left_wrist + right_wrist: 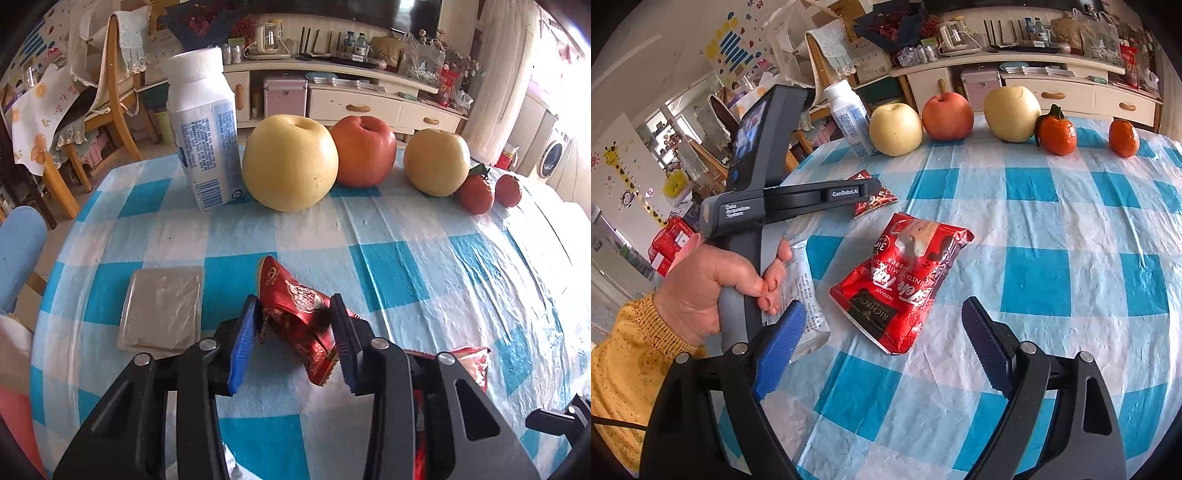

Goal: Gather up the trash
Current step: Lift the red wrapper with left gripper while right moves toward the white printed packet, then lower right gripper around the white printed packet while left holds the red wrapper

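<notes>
My left gripper [295, 332] clamps a small red wrapper [295, 314] near the table's [424, 258] left edge; my right gripper [882, 347] gapes wide, empty, over a red sachet [905, 277].

Somebody's living room at home
Checkered tablecloth [424, 266], wooden chair [114, 110], TV cabinet [354, 103], washing machine [552, 153] off to the side.
</notes>
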`<state>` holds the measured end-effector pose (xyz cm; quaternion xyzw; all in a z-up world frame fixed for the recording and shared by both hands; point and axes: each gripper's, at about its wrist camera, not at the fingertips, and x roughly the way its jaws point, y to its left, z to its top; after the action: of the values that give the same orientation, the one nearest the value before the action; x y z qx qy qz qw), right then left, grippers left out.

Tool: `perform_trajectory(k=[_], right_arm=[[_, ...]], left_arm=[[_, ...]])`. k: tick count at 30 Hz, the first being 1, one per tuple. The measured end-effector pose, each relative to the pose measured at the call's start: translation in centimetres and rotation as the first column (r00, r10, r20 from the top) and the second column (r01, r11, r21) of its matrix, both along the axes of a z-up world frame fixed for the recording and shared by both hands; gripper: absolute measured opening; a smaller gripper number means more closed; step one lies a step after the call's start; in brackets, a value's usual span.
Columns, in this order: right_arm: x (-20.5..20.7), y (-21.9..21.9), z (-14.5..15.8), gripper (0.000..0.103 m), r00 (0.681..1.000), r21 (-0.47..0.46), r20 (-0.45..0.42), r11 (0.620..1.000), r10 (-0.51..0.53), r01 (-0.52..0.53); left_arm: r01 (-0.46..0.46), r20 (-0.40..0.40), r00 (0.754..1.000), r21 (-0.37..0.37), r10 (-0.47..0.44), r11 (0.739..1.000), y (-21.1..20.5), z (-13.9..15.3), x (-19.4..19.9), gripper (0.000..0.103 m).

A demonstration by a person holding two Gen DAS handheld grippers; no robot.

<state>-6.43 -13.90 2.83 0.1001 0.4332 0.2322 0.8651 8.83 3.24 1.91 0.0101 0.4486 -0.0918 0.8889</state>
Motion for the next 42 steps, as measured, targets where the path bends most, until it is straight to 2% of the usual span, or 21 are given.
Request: perform_trajectory(k=[8,12,16,21,27,29,30,32,33,34,39,42], right_arm=[[-0.3,0.8,-0.4,0.087,0.999,-0.001,0.001,0.999,0.036,-0.036],[-0.9,2.3,-0.3,0.087,0.993,0.022,0.015,0.993,0.113,-0.114],[-1.6,4.4,-0.6,0.087,0.98,0.017,0.025,0.98,0.198,-0.198],[-2.1,7.1,-1.5,0.087,0.959,0.003,0.019,0.959,0.284,-0.284],[-2.9,10.6,-2.3,0.087,0.919,-0.04,0.038,0.919,0.394,-0.392],[-3.3,11.7,-2.2,0.087,0.9,-0.071,0.057,0.901,0.433,-0.429],[-3.5,12.2,-2.2,0.087,0.891,-0.087,0.066,0.892,0.449,-0.443],[-3.9,12.9,-2.0,0.087,0.874,-0.129,0.084,0.875,0.478,-0.466],[-4.0,13.2,-2.0,0.087,0.869,-0.15,0.093,0.87,0.486,-0.47],[-4.2,13.4,-2.0,0.087,0.863,-0.175,0.101,0.863,0.494,-0.474],[-3.9,14.7,-2.0,0.088,0.832,-0.238,0.111,0.827,0.544,-0.509],[-3.2,15.0,-2.5,0.091,0.824,-0.221,0.093,0.819,0.559,-0.53]], left_arm=[[0.0,-0.016,1.0,-0.069,-0.001,0.998,1.5,0.1,-4.4,0.034],[-0.011,-0.02,1.0,-0.092,0.009,0.996,3.0,0.2,-6.9,0.032],[-0.06,-0.019,0.998,-0.133,0.058,0.989,5.6,0.6,-9.0,0.031],[-0.137,-0.032,0.991,-0.211,0.133,0.968,9.1,0.7,-11.2,0.031],[-0.239,-0.071,0.971,-0.262,0.229,0.935,13.4,-0.2,-12.1,0.032],[-0.249,-0.078,0.968,-0.266,0.237,0.931,14.3,-0.4,-12.2,0.035],[-0.246,-0.081,0.969,-0.266,0.232,0.932,14.7,-0.5,-12.2,0.039],[-0.259,-0.083,0.966,-0.251,0.245,0.933,15.5,-0.5,-12.1,0.055],[-0.268,-0.084,0.963,-0.242,0.255,0.932,15.8,-0.5,-12.1,0.068],[-0.276,-0.085,0.961,-0.239,0.264,0.931,16.1,-0.5,-12.1,0.072],[-0.261,-0.098,0.965,-0.296,0.243,0.919,16.0,-0.3,-11.7,0.078],[-0.254,-0.104,0.967,-0.304,0.233,0.918,15.4,-0.4,-11.1,0.078]])
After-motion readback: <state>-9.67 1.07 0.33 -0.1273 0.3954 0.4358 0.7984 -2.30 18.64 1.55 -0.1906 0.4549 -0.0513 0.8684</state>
